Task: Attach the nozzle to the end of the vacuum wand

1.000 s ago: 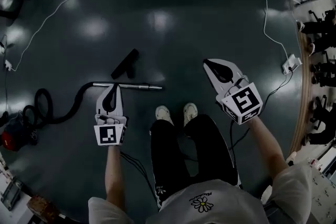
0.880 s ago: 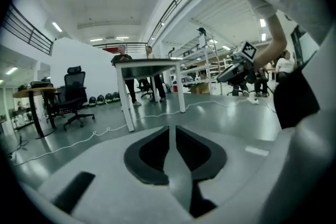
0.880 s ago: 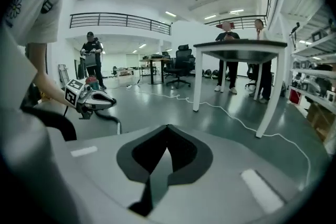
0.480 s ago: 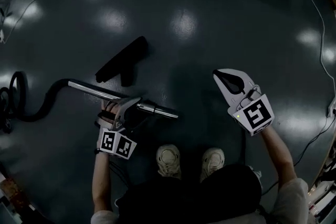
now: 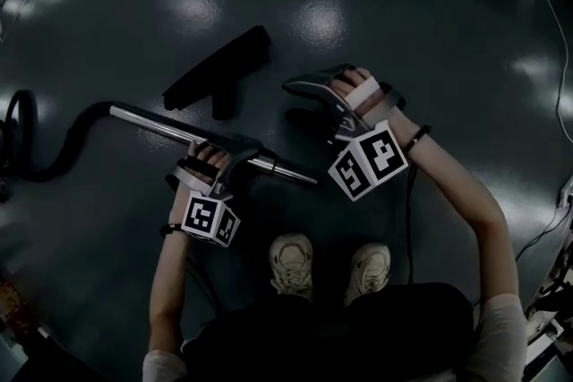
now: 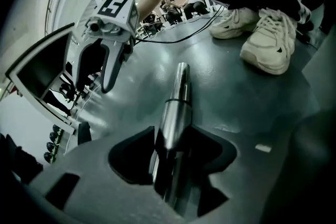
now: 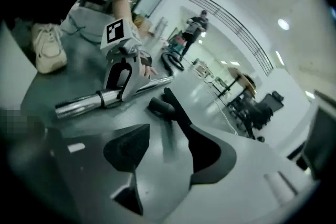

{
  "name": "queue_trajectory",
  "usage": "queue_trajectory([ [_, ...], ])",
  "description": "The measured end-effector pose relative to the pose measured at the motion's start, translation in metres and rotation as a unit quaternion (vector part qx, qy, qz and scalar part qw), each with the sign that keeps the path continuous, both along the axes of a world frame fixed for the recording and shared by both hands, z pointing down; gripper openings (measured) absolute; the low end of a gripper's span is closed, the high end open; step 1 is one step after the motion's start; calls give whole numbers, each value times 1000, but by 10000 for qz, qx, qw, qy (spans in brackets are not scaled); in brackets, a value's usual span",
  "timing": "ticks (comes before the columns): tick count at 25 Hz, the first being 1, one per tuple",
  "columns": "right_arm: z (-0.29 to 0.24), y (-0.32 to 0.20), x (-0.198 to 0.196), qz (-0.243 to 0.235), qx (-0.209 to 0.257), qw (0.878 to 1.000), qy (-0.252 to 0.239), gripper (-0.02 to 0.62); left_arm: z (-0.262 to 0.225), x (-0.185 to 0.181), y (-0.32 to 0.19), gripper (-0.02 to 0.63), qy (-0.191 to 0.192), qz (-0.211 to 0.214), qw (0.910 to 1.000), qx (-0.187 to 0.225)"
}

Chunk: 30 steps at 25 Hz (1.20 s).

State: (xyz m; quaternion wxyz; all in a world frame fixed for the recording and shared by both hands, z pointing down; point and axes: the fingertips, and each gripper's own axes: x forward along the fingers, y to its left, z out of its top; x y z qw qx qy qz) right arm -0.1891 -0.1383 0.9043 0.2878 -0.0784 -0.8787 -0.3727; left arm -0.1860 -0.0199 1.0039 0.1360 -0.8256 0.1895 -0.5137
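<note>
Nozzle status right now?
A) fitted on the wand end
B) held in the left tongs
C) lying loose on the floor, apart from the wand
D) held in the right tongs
C: the nozzle lies on the floor just beyond the wand, not touching it, and the wand's tip is bare.

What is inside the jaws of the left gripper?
The vacuum wand: the jaws of the left gripper have just been closing around its metal tube and now touch it. The stretch of tube under the gripper body is covered.
</note>
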Motion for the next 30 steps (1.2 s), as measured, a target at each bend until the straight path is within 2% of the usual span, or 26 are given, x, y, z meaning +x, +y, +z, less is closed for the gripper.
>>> queue_trajectory([
  [2, 9, 10, -34, -747, 505, 9956, 252, 227, -2, 1, -2, 220, 220, -146, 9996, -122],
  [4, 20, 20, -65, -1375, 907, 9851, 489, 239, -3, 1, -5, 236, 330, -222, 9990, -217],
  [8, 40, 27, -113, -2130, 1513, 9612, 886, 242, 3, -2, -7, 231, 270, -120, 9992, -283],
  [10, 50, 32, -118, -2494, 1645, 9462, 1241, 242, 4, 0, -7, 227, 233, -95, 9989, -396],
  [14, 76, 36, -119, -3190, 2079, 9064, 1828, 235, 3, 1, -8, 224, 187, -198, 9973, -678],
  [16, 91, 40, -121, -3385, 2187, 8927, 2018, 225, 3, 0, -8, 224, 185, -218, 9963, -804],
  [17, 98, 41, -121, -3418, 2187, 8890, 2124, 248, 3, 1, -8, 224, 190, -197, 9958, -868],
  [20, 112, 40, -120, -3288, 2040, 8894, 2434, 239, 11, 3, -7, 224, 184, -190, 9941, -1053],
  [24, 122, 43, -129, -3229, 2197, 8972, 2063, 195, 26, -10, -3, 227, 13, -372, 9909, -1291],
  [26, 114, 34, -122, -2963, 2061, 9121, 1944, 189, 23, -9, -4, 227, -6, -366, 9903, -1341],
  [28, 100, 22, -109, -2514, 1665, 9344, 1897, 187, 20, -8, -4, 225, 0, -346, 9904, -1335],
  [30, 87, 10, -95, -2075, 1351, 9516, 1818, 186, 19, -9, -3, 224, 9, -380, 9898, -1372],
])
